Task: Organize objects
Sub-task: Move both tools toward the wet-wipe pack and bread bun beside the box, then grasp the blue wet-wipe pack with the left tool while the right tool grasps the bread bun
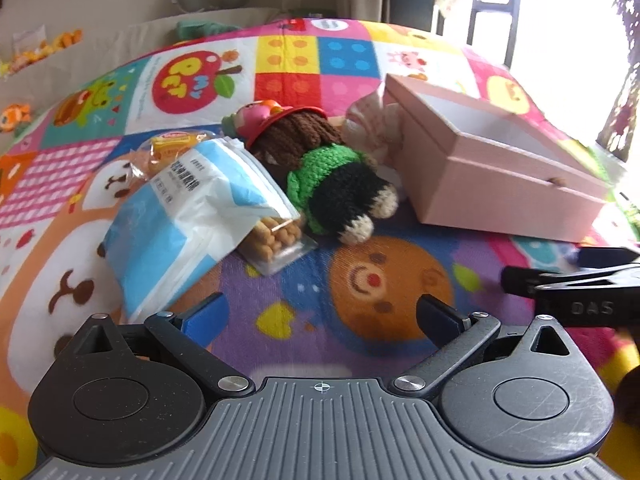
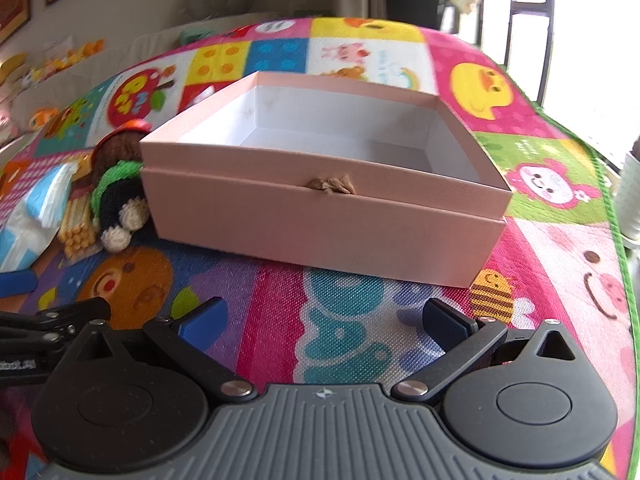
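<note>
Nothing's been picked up yet, with both the left gripper (image 1: 320, 312) and right gripper (image 2: 322, 316) spread wide and empty, so the knitted doll (image 1: 336, 184) lying just beside the empty pink box (image 2: 320, 200) probably needs to be grabbed first.

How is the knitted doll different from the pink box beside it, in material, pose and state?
The knitted doll is soft yarn in green, black and brown; the pink box is stiff, smooth card in one colour. The doll lies on its side, while the box stands flat with its open top up. The doll is solid; the box is hollow and shows a bare white inside. Both rest on the colourful play mat.
</note>
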`<state>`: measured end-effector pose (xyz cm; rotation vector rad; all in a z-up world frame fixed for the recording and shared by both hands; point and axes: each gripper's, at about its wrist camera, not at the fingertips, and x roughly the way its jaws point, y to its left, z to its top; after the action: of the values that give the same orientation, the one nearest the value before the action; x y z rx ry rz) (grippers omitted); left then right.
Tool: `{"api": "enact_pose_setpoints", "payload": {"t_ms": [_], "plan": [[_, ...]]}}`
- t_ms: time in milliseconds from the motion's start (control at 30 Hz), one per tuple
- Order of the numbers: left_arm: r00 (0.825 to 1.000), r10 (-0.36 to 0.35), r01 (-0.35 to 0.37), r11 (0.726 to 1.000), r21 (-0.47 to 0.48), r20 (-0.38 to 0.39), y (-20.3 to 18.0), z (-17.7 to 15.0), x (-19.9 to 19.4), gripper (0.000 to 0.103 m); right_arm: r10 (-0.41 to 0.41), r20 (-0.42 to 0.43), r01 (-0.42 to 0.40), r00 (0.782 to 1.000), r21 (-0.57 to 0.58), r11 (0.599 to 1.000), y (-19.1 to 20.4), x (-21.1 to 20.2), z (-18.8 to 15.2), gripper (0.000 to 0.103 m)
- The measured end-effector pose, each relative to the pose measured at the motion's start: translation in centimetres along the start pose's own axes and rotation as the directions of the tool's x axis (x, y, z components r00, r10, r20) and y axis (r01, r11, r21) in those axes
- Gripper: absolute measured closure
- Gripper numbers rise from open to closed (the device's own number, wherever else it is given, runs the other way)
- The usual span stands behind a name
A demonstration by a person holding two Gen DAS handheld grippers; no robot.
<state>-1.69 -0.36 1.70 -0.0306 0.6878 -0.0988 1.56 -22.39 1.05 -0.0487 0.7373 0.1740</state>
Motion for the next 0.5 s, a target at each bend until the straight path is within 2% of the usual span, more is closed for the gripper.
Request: {"api": "enact_pose_setpoints", "payload": {"t_ms": [67, 133, 200, 267, 300, 367, 400, 500], "plan": [[0.997, 0.007, -0.009, 0.999, 0.031, 0.071, 0.6, 0.1, -2.0, 0.0, 0.02, -0.016, -0.02, 1.0, -0.016, 1.0, -0.2, -0.3, -0.2, 0.0], [0.988, 0.055, -0.068, 0.994, 0.087, 0.144, 1.6, 1.1, -3.3, 0.0, 0.025, -0.025, -0.026, 0.999, -0.031, 0.999, -0.3, -0.7, -0.4, 0.0], [0.983, 0.081, -0.098, 0.991, 0.094, 0.167, 3.5, 2.9, -3.6, 0.0, 0.028, -0.036, -0.029, 0.999, -0.034, 0.999, -0.3, -1.0, -0.5, 0.0], [0.981, 0.039, -0.056, 0.995, 0.088, 0.188, 5.4, 4.5, -3.7, 0.0, 0.024, -0.044, -0.025, 0.999, -0.032, 0.999, -0.3, -1.1, -0.6, 0.0], [0.981, -0.013, -0.013, 0.991, 0.133, 0.192, 6.1, 5.2, -3.6, 0.0, 0.021, -0.048, -0.022, 0.999, -0.026, 0.999, -0.3, -1.2, -0.6, 0.0], [0.989, -0.098, 0.066, 0.962, 0.263, 0.111, 7.1, 6.3, -2.3, 0.0, 0.015, -0.053, -0.017, 0.998, -0.023, 1.0, -0.2, -1.4, -0.8, 0.0], [0.992, -0.105, 0.079, 0.95, 0.301, 0.074, 7.5, 6.5, -1.7, 0.0, 0.015, -0.057, -0.016, 0.998, -0.023, 1.0, -0.2, -1.5, -0.9, 0.0], [0.994, -0.112, 0.105, 0.947, 0.303, 0.005, 8.6, 6.7, 0.1, 0.0, 0.013, -0.064, -0.016, 0.998, -0.033, 0.999, -0.2, -1.4, -0.7, 0.0]]}}
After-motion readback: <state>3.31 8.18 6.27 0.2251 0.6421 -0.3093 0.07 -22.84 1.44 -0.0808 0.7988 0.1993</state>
